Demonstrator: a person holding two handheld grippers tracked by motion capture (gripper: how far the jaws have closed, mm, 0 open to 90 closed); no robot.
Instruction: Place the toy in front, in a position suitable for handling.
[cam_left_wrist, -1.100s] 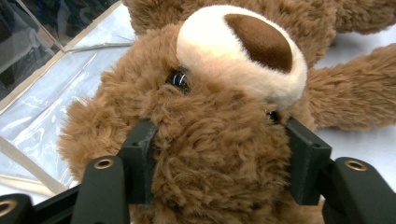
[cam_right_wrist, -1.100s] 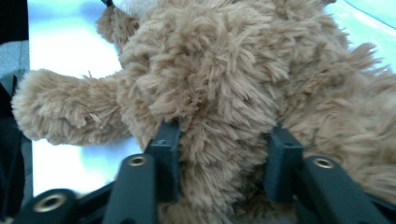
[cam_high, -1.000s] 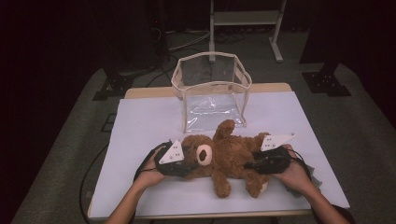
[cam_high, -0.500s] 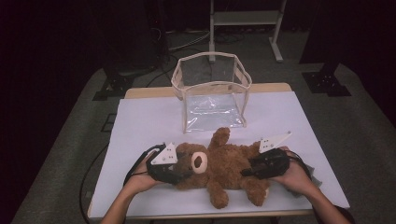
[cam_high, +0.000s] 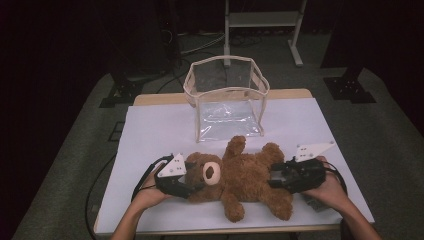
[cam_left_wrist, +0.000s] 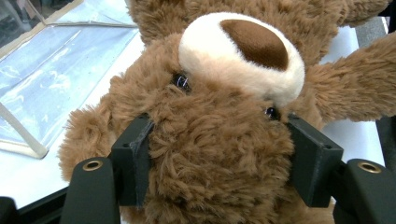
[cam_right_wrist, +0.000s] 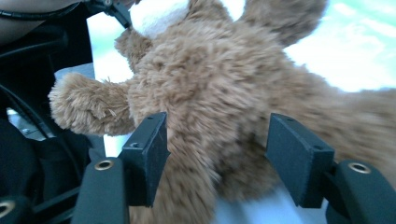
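Observation:
A brown teddy bear (cam_high: 245, 177) lies on its back on the white table (cam_high: 150, 130), head to the left. My left gripper (cam_high: 192, 187) is at its head. In the left gripper view the jaws (cam_left_wrist: 217, 163) have just been opening, and both pads still touch the furry head (cam_left_wrist: 224, 140) between them. My right gripper (cam_high: 275, 180) is at the bear's lower body. Its jaws (cam_right_wrist: 217, 154) have just been opening too. They straddle the fur (cam_right_wrist: 224, 84), with a gap showing at the right pad (cam_right_wrist: 299, 158).
A clear plastic bag with a beige rim (cam_high: 227, 100) stands open-topped at the far middle of the table, just beyond the bear. A metal stand (cam_high: 262, 20) and cables are on the floor behind. The table's left and right sides are bare.
The bear has settled lower and nearer the table's front edge. The right gripper has drawn back to the right and its jaws have spread. The left hand has hardly moved.

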